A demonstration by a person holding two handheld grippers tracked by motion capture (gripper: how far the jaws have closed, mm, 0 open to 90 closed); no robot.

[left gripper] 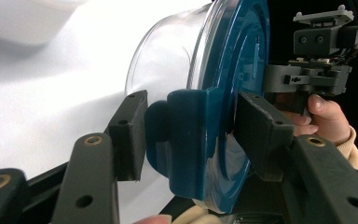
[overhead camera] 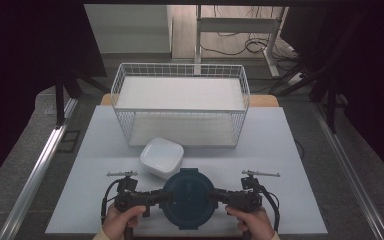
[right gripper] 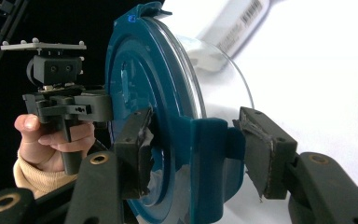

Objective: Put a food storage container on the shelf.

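Observation:
A round clear container with a dark blue lid (overhead camera: 187, 197) stands at the near edge of the table, between my two hands. My left gripper (overhead camera: 166, 196) holds the lid's left side clip (left gripper: 186, 135): one pad sits under the clip, the other on the lid's top. From the other side, my right gripper (overhead camera: 211, 195) is shut on the right side clip (right gripper: 209, 154) in the same way. In the left gripper view the clear wall (left gripper: 168, 60) of the container shows beyond the lid. Each gripper view also shows the opposite hand and its gripper behind the lid.
A white square bowl (overhead camera: 162, 156) sits just beyond the container, touching or nearly touching it. Behind it stands a white wire basket (overhead camera: 125, 125) with a shelf inside. The white table (overhead camera: 105, 150) ends just below my hands.

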